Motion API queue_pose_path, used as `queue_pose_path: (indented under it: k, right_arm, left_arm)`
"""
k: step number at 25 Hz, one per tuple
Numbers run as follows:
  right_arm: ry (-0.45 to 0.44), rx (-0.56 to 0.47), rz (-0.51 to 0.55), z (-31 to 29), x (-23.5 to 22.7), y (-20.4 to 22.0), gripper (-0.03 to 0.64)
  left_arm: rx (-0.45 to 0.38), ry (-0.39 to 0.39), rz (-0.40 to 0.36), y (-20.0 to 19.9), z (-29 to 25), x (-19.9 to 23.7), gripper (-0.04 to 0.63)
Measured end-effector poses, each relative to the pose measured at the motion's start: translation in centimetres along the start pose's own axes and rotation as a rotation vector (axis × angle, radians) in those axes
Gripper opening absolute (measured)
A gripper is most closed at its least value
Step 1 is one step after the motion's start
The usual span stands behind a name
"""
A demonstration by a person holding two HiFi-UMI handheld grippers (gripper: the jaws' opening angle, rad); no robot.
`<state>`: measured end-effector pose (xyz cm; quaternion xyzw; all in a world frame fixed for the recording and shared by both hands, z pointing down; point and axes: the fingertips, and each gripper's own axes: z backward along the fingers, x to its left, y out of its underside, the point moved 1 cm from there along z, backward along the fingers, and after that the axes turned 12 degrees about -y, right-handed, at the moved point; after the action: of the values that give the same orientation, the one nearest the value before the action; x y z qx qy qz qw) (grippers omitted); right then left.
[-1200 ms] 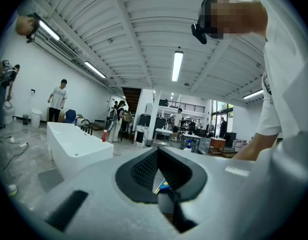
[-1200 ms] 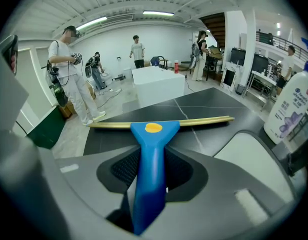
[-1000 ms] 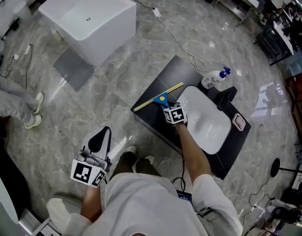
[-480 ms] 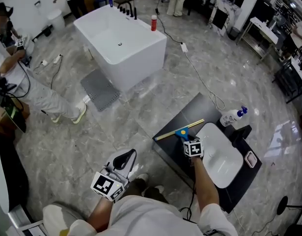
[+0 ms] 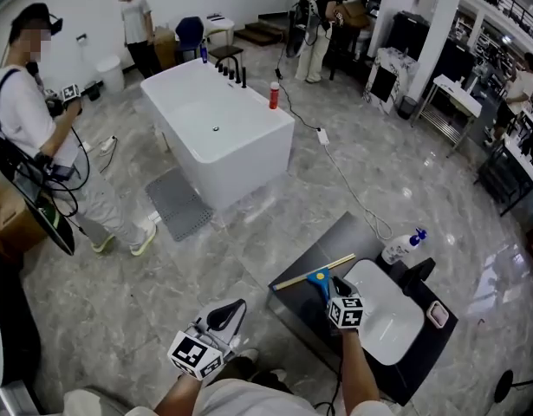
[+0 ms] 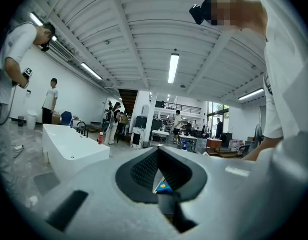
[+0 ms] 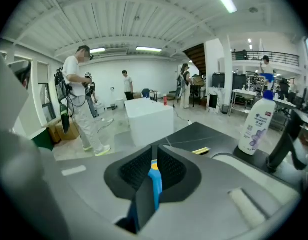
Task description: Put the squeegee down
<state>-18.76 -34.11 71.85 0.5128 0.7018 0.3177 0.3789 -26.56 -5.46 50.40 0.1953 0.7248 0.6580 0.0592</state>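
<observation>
The squeegee (image 5: pixel 318 277) lies on the black counter (image 5: pixel 294 308), its yellow blade across the near-left corner and its blue handle pointing at my right gripper (image 5: pixel 333 294). The jaws of the right gripper (image 7: pixel 153 151) are closing to a narrow slit. The blue handle (image 7: pixel 154 184) shows along that slit, and I see no pad pressing on it. One blade end (image 7: pixel 200 150) rests flat on the counter. My left gripper (image 5: pixel 240 305) hangs low at the left, away from the counter. Its tips (image 6: pixel 158 151) meet on nothing.
A white basin (image 5: pixel 383 315) is set in the counter, with a black faucet (image 5: pixel 415 276) and a spray bottle (image 5: pixel 400 248) behind it. A white bathtub (image 5: pixel 218 133), a grey mat (image 5: pixel 178 204) and a floor cable (image 5: pixel 353 189) lie beyond. A person (image 5: pixel 41 137) stands far left.
The head view has swung up and shows more of the room. The squeegee keeps its place on the counter corner. The right gripper stays at the handle's end; the left has barely moved.
</observation>
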Motion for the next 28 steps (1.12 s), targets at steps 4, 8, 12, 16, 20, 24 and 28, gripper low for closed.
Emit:
queue_pose_path:
  k: [4, 8, 12, 16, 20, 24, 28]
  right_arm:
    - [0.034, -0.131, -0.007, 5.7, 2.0, -2.1, -0.008]
    - [0.078, -0.227, -0.001, 12.0, 3.3, -3.8, -0.008]
    - [0.132, -0.339, -0.008, 18.4, 5.1, -5.4, -0.008]
    - [0.164, -0.424, -0.014, 23.5, 7.4, -6.4, -0.008]
    - [0.179, -0.503, 0.011, 27.5, 8.6, -7.7, -0.008]
    - [0.191, -0.587, 0.085, 31.1, 10.1, -10.2, -0.008]
    - [0.274, -0.634, 0.096, 35.1, 11.3, -10.5, -0.008]
  left_arm:
    - [0.003, 0.045, -0.005, -0.4, -0.1, -1.2, 0.000]
    - [0.008, 0.117, -0.010, -0.6, -1.2, -3.2, 0.000]
    - [0.014, 0.207, -0.024, -0.6, -2.8, -5.6, 0.000]
    - [0.001, 0.312, -0.027, -1.1, -4.3, -8.8, 0.000]
    - [0.002, 0.397, -0.033, -0.7, -5.3, -12.0, 0.000]
    - [0.021, 0.470, -0.033, 0.2, -6.4, -14.6, 0.000]
    - [0.034, 0.583, -0.040, 0.3, -6.9, -18.1, 0.000]
